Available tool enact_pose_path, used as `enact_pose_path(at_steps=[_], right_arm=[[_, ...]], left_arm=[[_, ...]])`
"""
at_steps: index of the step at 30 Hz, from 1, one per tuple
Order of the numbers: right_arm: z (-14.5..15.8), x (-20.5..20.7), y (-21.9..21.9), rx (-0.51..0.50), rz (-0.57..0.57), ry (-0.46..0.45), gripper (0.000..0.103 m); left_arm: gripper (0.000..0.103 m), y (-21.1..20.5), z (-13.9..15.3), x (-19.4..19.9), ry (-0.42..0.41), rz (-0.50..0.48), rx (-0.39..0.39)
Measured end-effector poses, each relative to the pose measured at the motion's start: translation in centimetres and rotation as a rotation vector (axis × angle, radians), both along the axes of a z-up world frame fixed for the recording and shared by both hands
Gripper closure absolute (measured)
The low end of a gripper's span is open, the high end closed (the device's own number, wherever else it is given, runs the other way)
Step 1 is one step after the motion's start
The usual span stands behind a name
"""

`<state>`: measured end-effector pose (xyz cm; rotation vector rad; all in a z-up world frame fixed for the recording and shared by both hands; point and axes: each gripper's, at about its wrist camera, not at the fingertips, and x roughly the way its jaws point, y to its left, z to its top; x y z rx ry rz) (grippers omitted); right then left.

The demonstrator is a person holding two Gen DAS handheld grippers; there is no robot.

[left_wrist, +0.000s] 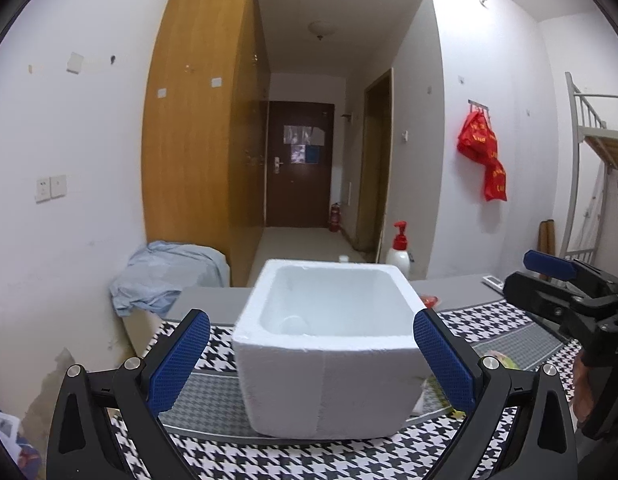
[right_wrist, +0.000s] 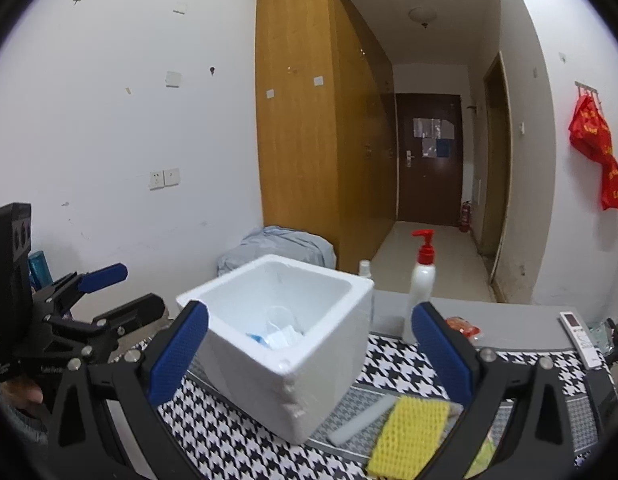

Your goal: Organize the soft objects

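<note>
The left gripper (left_wrist: 311, 360), fingers spread wide and holding nothing, hovers in front of a white foam box (left_wrist: 329, 344) standing on a houndstooth cloth (left_wrist: 269, 456). The right gripper (right_wrist: 309, 356), likewise spread apart and empty, is poised over the same box's near corner, seen from the box's right side. Inside the box lie a clear plastic cup (right_wrist: 279, 316) and some white and blue soft items (right_wrist: 277, 338), too jumbled to tell apart. Just beside the box on the cloth rest a yellow foam net sleeve (right_wrist: 409, 432) and a grey strip (right_wrist: 361, 420) that leans against the box's lower edge. Behind it on the grey tabletop (right_wrist: 509, 316) stand a white pump bottle with a red top (right_wrist: 423, 280), with a red packet (right_wrist: 463, 326) and a white remote control (right_wrist: 581, 338) off to the right. A pale blue cloth heap (left_wrist: 165, 276) lies beyond the table by a wooden wardrobe (left_wrist: 197, 112).
</note>
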<state>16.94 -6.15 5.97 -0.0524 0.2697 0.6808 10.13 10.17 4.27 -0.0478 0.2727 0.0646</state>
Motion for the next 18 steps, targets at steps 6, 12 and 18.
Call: enact_pose_path(at_steps=[6, 12, 18], right_arm=[[-1.0, -0.4, -1.7, 0.032, -0.016, 0.011, 0.000], [-2.0, -0.5, -3.2, 0.052, -0.012, 0.025, 0.000], [-3.0, -1.1, -4.0, 0.019, -0.028, 0.006, 0.000]], left_arm=[[0.001, -0.6, -0.8, -0.2, -0.006, 0.019, -0.008], [0.001, -1.0, -1.5, -0.6, -0.025, 0.024, -0.023], [0.001, -2.1, -2.5, -1.3, -0.051, 0.006, -0.031]])
